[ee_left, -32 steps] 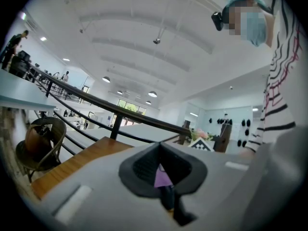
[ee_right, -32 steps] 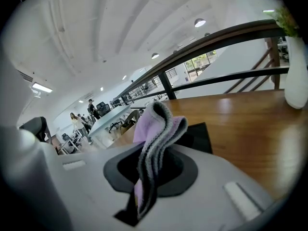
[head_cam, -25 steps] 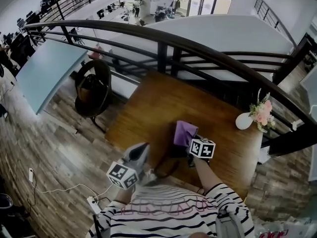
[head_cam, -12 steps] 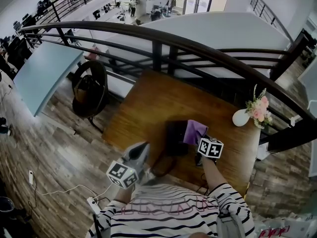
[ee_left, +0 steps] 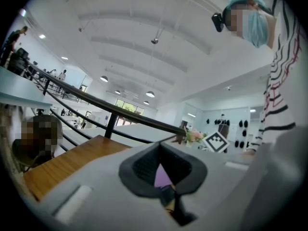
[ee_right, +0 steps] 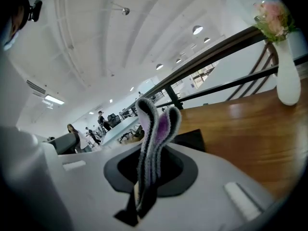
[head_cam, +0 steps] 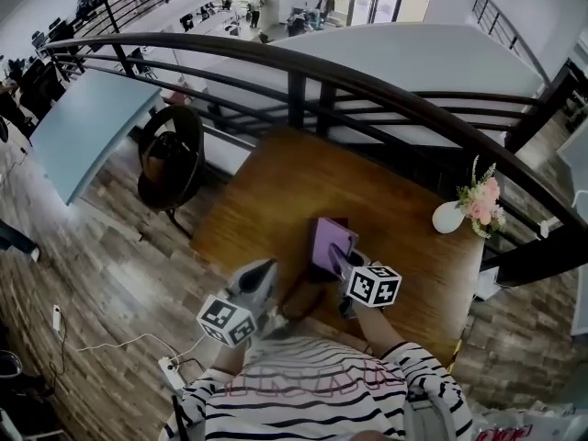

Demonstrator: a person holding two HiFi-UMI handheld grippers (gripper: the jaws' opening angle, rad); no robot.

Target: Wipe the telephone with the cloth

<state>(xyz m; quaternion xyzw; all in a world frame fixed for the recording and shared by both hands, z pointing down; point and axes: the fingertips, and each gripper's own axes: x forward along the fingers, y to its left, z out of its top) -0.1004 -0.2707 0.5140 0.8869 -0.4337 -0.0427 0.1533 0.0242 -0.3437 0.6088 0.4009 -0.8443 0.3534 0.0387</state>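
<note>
A purple cloth (head_cam: 331, 240) lies over the black telephone (head_cam: 310, 294) on the wooden table (head_cam: 276, 200). Only the telephone's near dark edge and its cord show. My right gripper (head_cam: 345, 261) is shut on the cloth's near end. In the right gripper view the cloth (ee_right: 155, 129) stands up in folds from the shut jaws of my right gripper (ee_right: 148, 179), with the telephone (ee_right: 190, 139) dark behind it. My left gripper (head_cam: 260, 276) hangs at the table's near left edge, apart from the telephone. In its own view my left gripper (ee_left: 160, 149) is shut on nothing, and a sliver of the cloth (ee_left: 161, 178) shows past it.
A white vase of pink flowers (head_cam: 453, 220) stands at the table's right side, also seen as the vase (ee_right: 288, 76). A dark railing (head_cam: 386, 95) curves behind the table. A round black chair (head_cam: 171, 162) stands left of it. A power strip (head_cam: 170, 371) lies on the floor.
My right gripper swung the cloth right, then back left and nearer, so the cloth now covers the telephone. The left gripper has stayed put.
</note>
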